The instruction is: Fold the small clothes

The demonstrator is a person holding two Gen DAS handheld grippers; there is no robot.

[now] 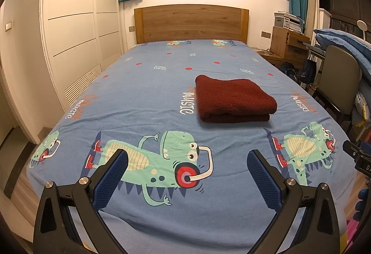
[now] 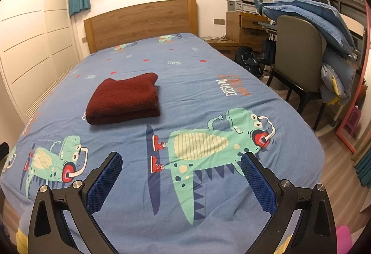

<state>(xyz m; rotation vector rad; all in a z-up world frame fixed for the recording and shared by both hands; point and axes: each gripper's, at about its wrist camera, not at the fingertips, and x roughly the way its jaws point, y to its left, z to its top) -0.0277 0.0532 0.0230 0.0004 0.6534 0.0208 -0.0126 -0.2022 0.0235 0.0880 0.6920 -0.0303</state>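
A dark red garment lies folded in a neat rectangle on the blue dinosaur-print bed sheet, right of centre in the left wrist view. It also shows left of centre in the right wrist view. My left gripper is open and empty, held above the foot of the bed, well short of the garment. My right gripper is open and empty too, also above the foot of the bed. The edge of the right gripper shows at the far right of the left wrist view.
A wooden headboard stands at the far end. White wardrobe doors run along the left. A grey chair piled with blue bedding, bags and a wooden desk stand to the right of the bed.
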